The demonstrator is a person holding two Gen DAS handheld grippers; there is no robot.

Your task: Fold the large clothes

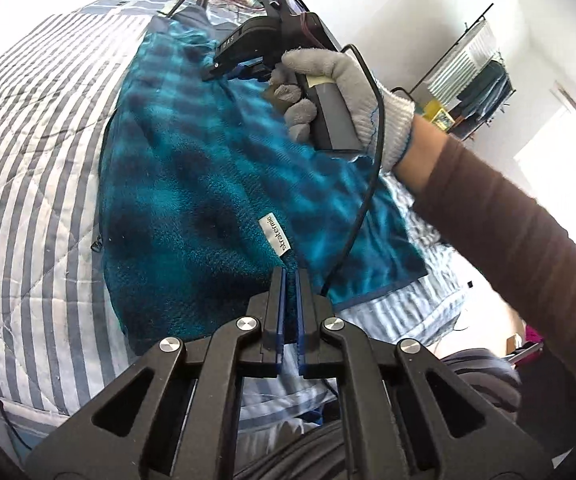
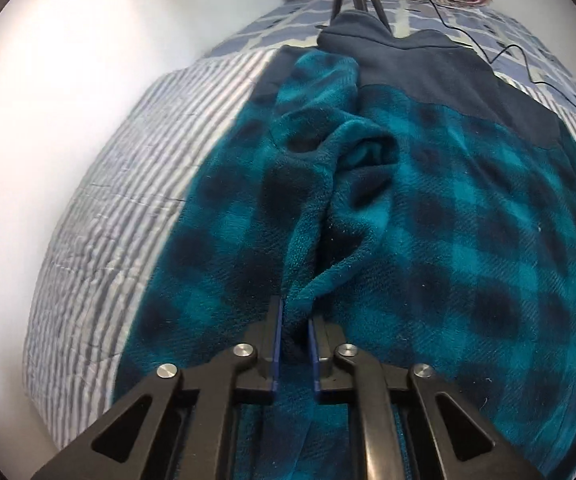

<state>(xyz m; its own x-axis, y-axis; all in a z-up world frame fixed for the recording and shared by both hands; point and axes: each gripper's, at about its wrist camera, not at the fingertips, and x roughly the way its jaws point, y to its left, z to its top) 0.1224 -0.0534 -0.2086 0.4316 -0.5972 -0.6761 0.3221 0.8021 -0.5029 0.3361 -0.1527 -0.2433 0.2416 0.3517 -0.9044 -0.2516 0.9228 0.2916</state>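
On the striped quilt (image 2: 99, 216), plaid fleece (image 2: 448, 240), folds pinched in each closed hand-held gripper (image 2: 294, 320).

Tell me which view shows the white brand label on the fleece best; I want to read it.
The left wrist view: the white label lies face-up on the teal plaid fleece just ahead of the left gripper, its lettering sharp enough to make out. The right wrist view shows only fleece folds, no label.
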